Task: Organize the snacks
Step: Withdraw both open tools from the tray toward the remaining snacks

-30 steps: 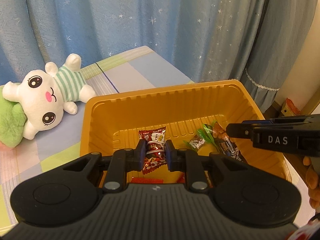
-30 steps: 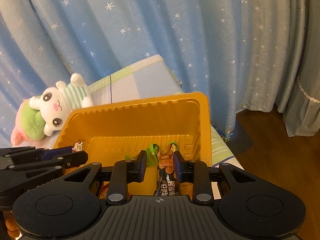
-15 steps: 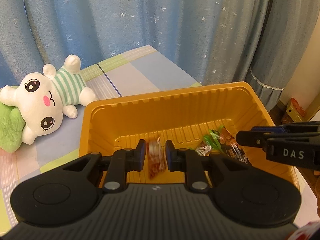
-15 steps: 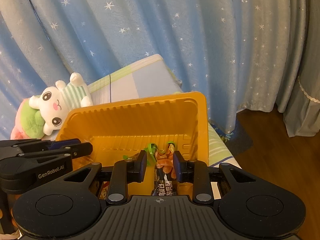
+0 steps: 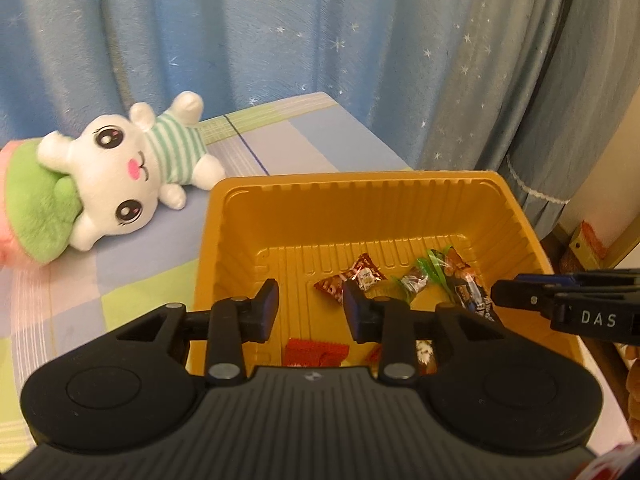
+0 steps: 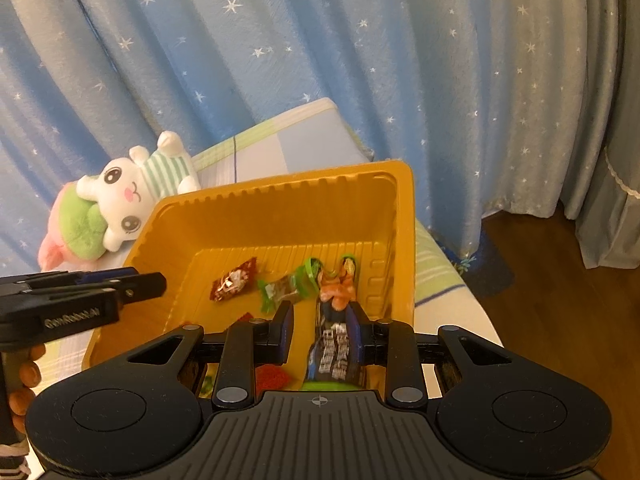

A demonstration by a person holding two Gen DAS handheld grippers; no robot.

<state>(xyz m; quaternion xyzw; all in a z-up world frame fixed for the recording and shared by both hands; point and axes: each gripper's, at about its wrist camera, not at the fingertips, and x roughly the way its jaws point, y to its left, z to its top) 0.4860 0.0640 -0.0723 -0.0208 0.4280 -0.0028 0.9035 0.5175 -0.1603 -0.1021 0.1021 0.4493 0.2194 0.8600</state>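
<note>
Left claw let go, right claw half-gripping over the orange tray (image 5: 520, 216)

My left gripper (image 5: 310, 304) has just been opening and holds nothing; the red snack (image 5: 348, 278) lies on the tray floor. My right gripper (image 6: 320, 330) stands parted, with the dark wrapper (image 6: 334, 354) touching only its right pad, so it could slip free early and land crooked on the green candy (image 6: 280, 290).
</note>
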